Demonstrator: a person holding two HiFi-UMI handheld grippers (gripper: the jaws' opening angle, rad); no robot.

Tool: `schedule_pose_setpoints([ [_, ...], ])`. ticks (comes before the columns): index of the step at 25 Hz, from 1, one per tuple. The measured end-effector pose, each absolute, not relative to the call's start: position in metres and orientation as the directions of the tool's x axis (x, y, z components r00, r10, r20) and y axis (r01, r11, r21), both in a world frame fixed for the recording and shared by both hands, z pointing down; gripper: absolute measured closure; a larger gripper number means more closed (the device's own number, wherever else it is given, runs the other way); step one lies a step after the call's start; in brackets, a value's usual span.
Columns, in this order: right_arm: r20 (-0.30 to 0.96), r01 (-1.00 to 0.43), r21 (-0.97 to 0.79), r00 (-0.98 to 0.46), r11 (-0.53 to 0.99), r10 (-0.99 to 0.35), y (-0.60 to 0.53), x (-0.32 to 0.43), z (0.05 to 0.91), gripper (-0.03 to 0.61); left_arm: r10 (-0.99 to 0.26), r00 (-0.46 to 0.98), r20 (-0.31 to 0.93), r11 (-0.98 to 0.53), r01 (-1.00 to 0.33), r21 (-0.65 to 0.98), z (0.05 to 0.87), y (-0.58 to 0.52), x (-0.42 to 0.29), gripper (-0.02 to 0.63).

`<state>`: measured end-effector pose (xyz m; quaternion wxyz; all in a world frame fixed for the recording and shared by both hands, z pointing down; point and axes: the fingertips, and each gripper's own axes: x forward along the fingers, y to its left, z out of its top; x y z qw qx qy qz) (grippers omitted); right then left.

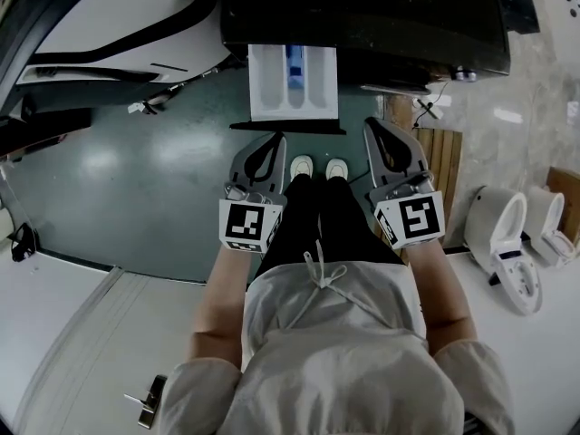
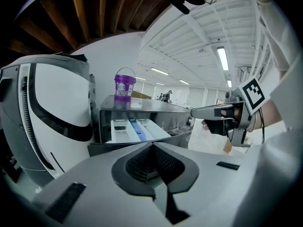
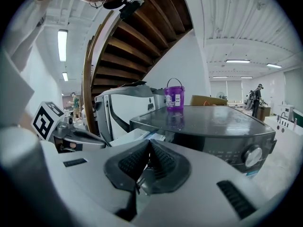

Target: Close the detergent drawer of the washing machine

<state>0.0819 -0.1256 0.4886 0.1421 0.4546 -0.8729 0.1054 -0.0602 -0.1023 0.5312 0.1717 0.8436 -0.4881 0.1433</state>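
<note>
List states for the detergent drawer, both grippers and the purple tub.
White plastic detergent drawer: pulled out, open.
Left grey two-jaw gripper: shut, empty.
Right grey two-jaw gripper: shut, empty.
Purple plastic bucket: upright on the dark washing machine, handle raised.

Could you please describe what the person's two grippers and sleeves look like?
Both the left gripper and right gripper are grey, tapered shells with dark ribbed pads; each carries a white cube with black square markers. The person's sleeves are light, ending near the elbow.
</note>
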Motion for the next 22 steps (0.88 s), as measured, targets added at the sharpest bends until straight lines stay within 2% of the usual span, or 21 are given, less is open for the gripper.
schedule_pose_setpoints([
  [7,0.365,-0.823,-0.062,-0.545,0.564,-0.755,-0.126,0.078,0.5,0.574,-0.77,0.476,0.424,-0.456,-0.876,0.156,0.538,-0.106,-0.061,0.595],
  [12,0.371,-0.819,-0.052,-0.548,0.572,-0.75,-0.13,0.077,0.499,0.574,-0.787,0.457,0.414,-0.394,-0.889,0.233,0.536,-0.124,-0.063,0.595],
  [22,0.347,-0.822,-0.039,-0.545,0.569,-0.763,-0.149,0.072,0.489,0.575,-0.808,0.427,0.405,-0.376,-0.904,0.204,0.535,-0.167,-0.063,0.595],
])
